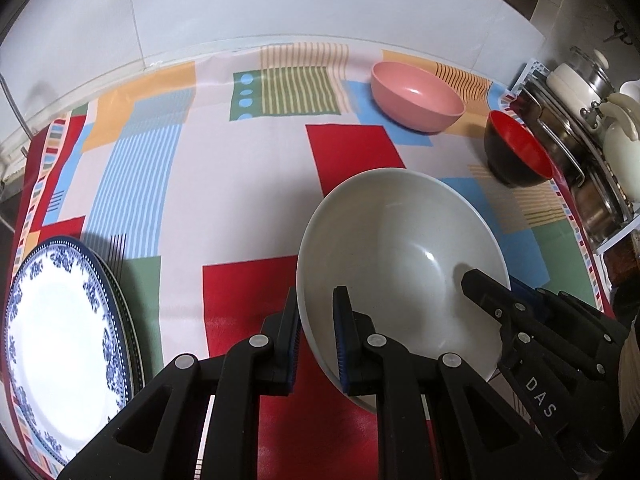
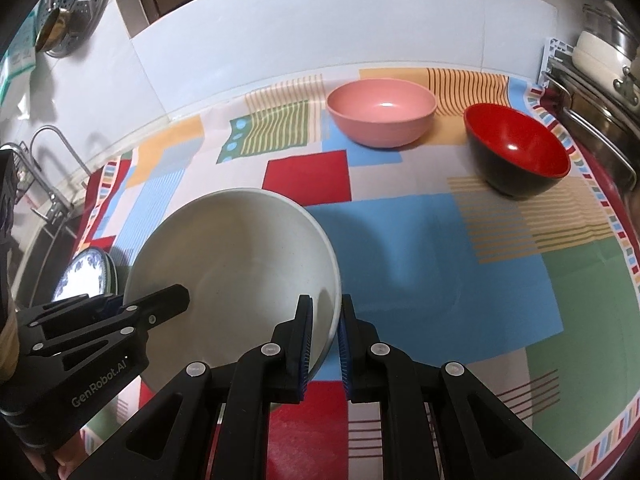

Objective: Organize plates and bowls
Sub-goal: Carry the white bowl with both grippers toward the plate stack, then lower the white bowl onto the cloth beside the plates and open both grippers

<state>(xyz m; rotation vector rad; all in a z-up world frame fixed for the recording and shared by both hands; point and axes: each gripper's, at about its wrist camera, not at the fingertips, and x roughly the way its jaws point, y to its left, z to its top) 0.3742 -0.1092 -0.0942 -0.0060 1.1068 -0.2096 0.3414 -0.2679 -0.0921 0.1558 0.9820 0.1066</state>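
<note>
A large grey-white bowl (image 1: 400, 248) (image 2: 232, 256) sits between both grippers, over the patterned tablecloth (image 1: 240, 200). My left gripper (image 1: 318, 332) is shut on its near-left rim, one pad inside and one outside. My right gripper (image 2: 325, 340) is shut on the opposite rim in the same way. Each shows in the other's view: the right gripper (image 1: 504, 292) and the left gripper (image 2: 136, 306). Whether the bowl's base touches the cloth I cannot tell. At the back stand a pink bowl (image 1: 416, 96) (image 2: 380, 114) and a red-and-black bowl (image 1: 518, 152) (image 2: 516, 152).
A blue-and-white plate (image 1: 60, 340) (image 2: 82, 276) lies on other plates at the cloth's left edge. A metal rack with pots (image 1: 580, 120) (image 2: 600, 60) borders the right side. A faucet (image 2: 52, 148) and sink lie to the left. A white tiled wall runs behind.
</note>
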